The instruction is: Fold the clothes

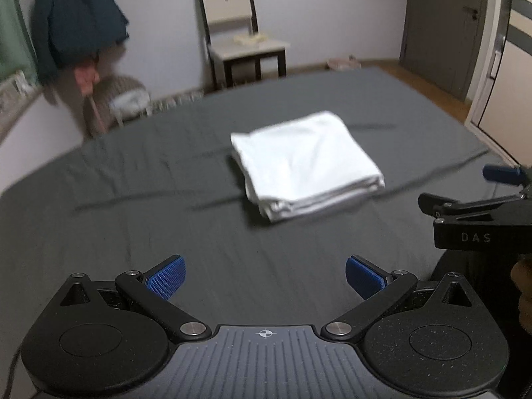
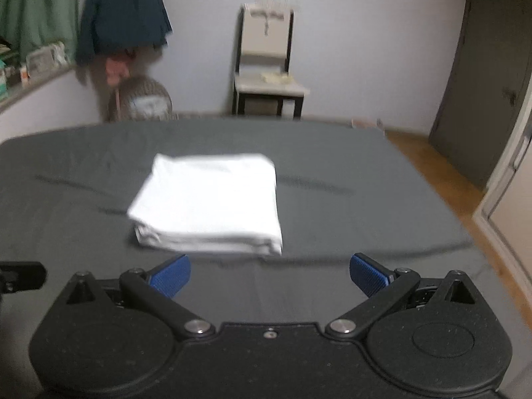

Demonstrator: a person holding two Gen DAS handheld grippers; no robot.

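Left wrist view showed the left gripper [image 1: 264, 277] with its blue-padded fingers [image 1: 165, 277] spread wide apart and nothing between them, hovering over the grey bed sheet [image 1: 133, 199]. Ahead of it, well clear of the pads, lay the folded white garment [image 1: 306, 166], a neat squarish stack with its layered edges facing the camera, resting flat on the sheet near the middle of the bed. At the right edge of that view the right gripper [image 1: 492, 183] reached in sideways, one blue pad showing at its tip, apart from the garment. A person's fingers [image 1: 523, 296] showed dimly at the lower right edge. Right wrist view showed the right gripper [image 2: 270, 276] with its fingers likewise held wide apart and empty; the folded white garment [image 2: 209, 202] sat just beyond its pads, slightly left of centre, and the picture was too blurred to tell whether the left pad touched its near edge. Beyond the bed stood a chair [image 2: 266, 76] against the wall, a dark jacket [image 2: 123, 13] hanging to the left, and a grey door [image 2: 482, 99] to the right.
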